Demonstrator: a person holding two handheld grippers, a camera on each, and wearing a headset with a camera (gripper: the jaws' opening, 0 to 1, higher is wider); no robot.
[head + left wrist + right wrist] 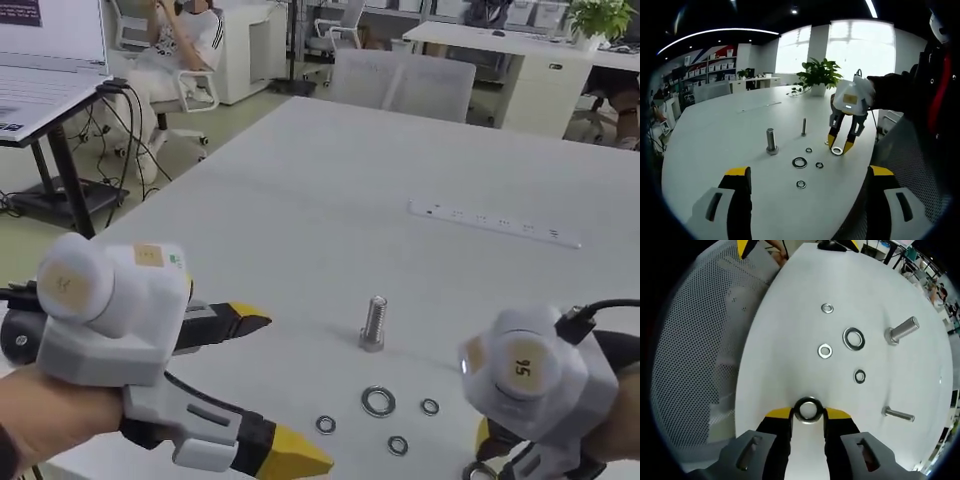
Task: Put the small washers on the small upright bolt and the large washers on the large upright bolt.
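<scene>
Right gripper pinching one washer low over the desk; left gripper spread.

Head view: the left gripper hangs over the near left of the desk, jaws wide apart with nothing between them. The right gripper is at the near right edge, and the held washer is partly visible at its tips. The large bolt stands upright mid-desk. The loose large washer lies flat just in front of it, with three small washers scattered near. Left gripper view: the small bolt stands upright beyond the large bolt, the two apart. The right gripper points down with the held washer at desk level, just beside the loose ones. Right gripper view: its yellow tips are pressed onto the held washer from both sides. Contact with the desk cannot be told. Both bolts stand well apart from it.
</scene>
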